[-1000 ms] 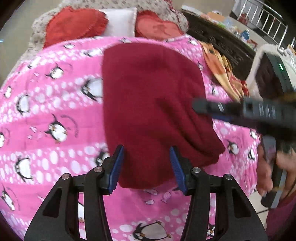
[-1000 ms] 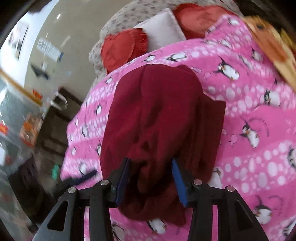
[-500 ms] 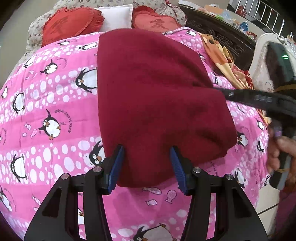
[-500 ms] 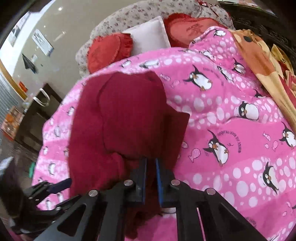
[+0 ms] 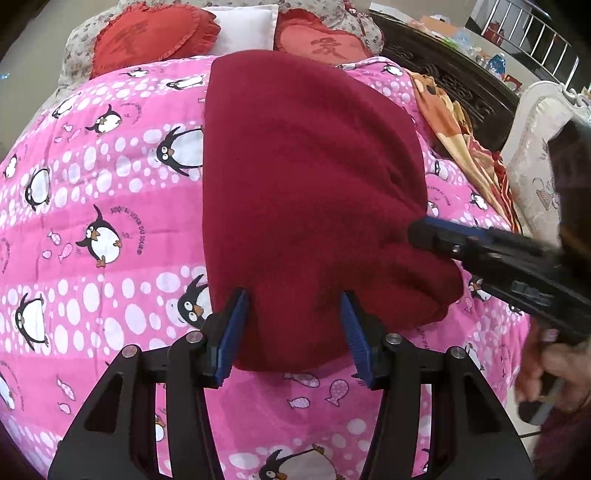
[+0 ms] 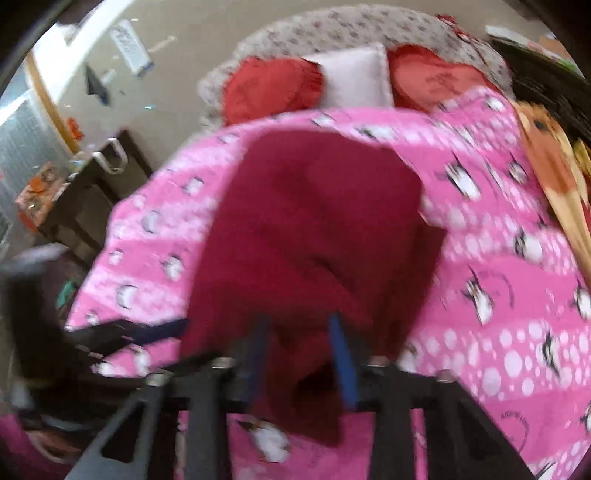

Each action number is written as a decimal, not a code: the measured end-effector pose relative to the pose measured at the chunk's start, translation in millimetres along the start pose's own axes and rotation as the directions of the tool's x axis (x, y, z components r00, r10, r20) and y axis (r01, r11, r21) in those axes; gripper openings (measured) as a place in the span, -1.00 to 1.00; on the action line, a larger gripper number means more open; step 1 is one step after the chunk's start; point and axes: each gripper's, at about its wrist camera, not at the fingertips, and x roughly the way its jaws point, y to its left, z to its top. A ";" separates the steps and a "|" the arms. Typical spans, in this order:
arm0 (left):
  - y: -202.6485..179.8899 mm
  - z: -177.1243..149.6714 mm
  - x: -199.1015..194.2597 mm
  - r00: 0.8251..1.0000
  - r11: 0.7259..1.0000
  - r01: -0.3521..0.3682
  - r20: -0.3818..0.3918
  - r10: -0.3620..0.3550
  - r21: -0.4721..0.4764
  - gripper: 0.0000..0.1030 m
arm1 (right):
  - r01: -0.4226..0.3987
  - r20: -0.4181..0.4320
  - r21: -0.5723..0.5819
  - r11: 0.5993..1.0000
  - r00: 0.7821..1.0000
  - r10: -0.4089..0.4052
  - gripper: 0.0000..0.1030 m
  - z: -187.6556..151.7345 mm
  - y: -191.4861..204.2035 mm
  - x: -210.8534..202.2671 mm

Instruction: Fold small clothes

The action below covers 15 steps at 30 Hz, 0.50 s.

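Left gripper [image 5: 293, 328]: jaws stood apart, straddling the near hem of the dark red garment [image 5: 306, 206] without pinching it; cloth filled the gap between the blue pads.
Right gripper [image 6: 301, 354]: blurred in its own view; jaws apart, with a bunched near fold of the garment [image 6: 310, 258] between them. Whether the pads touched the cloth could not be told. From the left wrist view the right gripper [image 5: 436, 240] reached in from the right, its tip at the garment's right edge.
Garment position: it lay flat on the pink penguin quilt [image 5: 92, 206], directly ahead of both grippers, already doubled over at least once by the look of its thick near-right corner.
Long axis: it ran from near to far, away from the left gripper toward the pillows.
Nearer hand: the left sat square on the near hem; the right worked the right side.
Likely next move: probably a near-to-far fold or a smoothing pass, which would need both near corners gripped.
Surroundings: two red heart cushions [image 5: 155, 33] and a white pillow [image 5: 243, 26] at the far end, and an orange patterned cloth [image 5: 461, 140] at far right, well apart from the garment.
Obstacles: nothing lay on the quilt along the fold path.
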 end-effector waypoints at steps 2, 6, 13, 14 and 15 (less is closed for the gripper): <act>-1.6 -0.5 0.0 1.000 1.000 -0.010 0.003 0.010 0.008 0.00 | -0.001 0.007 0.030 1.000 1.000 0.001 -0.91 -6.1 -10.8 4.0; 1.3 2.6 -4.0 1.000 1.000 -0.005 -0.004 0.005 -0.003 0.00 | -0.016 0.008 0.043 0.999 1.000 0.016 -0.88 -0.7 -9.9 -3.1; 26.9 23.3 -19.2 0.998 0.998 0.008 0.063 -0.005 -0.056 0.07 | -0.018 0.141 0.170 0.985 0.990 -0.006 0.72 2.9 -22.8 -32.6; 34.9 28.5 -18.8 0.997 0.995 0.031 0.071 -0.025 -0.090 0.28 | -0.016 0.158 0.175 0.984 0.987 -0.012 0.78 3.2 -24.1 -33.1; 41.7 32.0 -17.6 0.996 0.991 0.057 0.078 -0.048 -0.119 0.41 | -0.018 0.165 0.182 0.983 0.986 -0.012 0.78 4.0 -26.9 -31.0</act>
